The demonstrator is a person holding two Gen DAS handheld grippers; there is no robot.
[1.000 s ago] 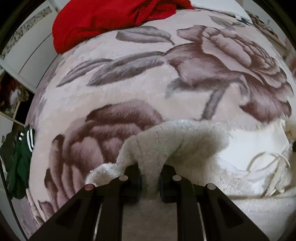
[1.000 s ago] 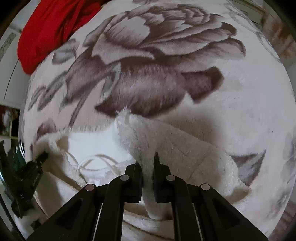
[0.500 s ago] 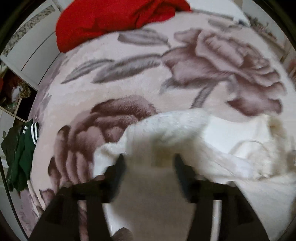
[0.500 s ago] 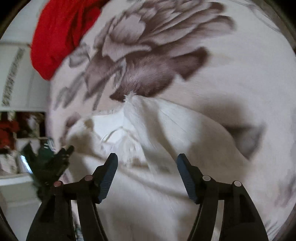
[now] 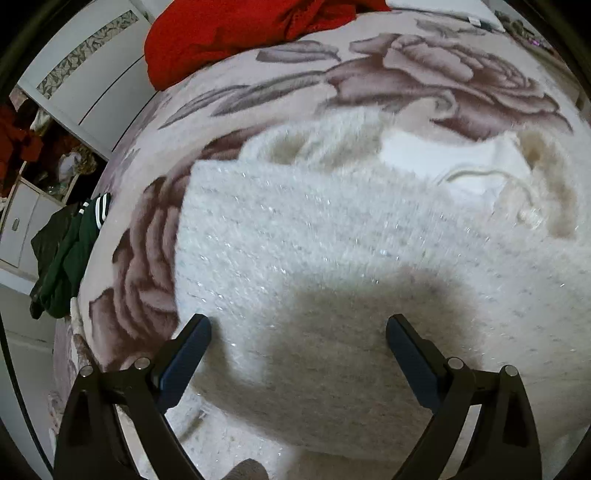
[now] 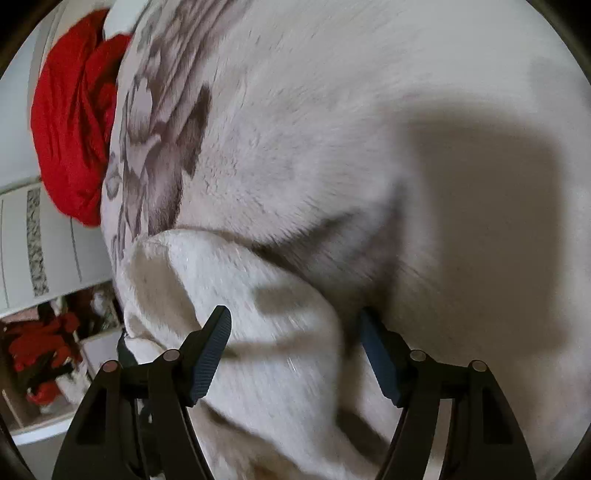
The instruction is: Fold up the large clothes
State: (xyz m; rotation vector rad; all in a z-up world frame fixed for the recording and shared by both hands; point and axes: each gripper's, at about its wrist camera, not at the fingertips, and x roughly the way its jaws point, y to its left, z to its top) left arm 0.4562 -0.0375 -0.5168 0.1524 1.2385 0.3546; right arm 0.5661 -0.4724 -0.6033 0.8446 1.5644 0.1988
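Note:
A fluffy white garment (image 5: 314, 240) lies folded on the rose-patterned blanket (image 5: 443, 74), with its drawstring (image 5: 480, 173) showing at the far right. My left gripper (image 5: 298, 328) hovers over the garment, its jaws still opening, spread wide and pressing on nothing. In the right wrist view the same white garment (image 6: 236, 295) bulges up in a fold in front of my right gripper (image 6: 294, 321). That gripper's jaws are opening too; the cloth sits between them, but the pads stand apart from it.
A red garment (image 5: 240, 33) is heaped at the far end of the bed, also seen as the red garment (image 6: 70, 129) in the right view. A dark green garment (image 5: 66, 258) hangs off the bed's left edge. White cabinets (image 5: 92, 74) stand beyond.
Both grippers were shut on the white garment's edge a second ago. Both have let go and spread their jaws, and pulled back over the cloth; the right one also rolled and dropped lower.

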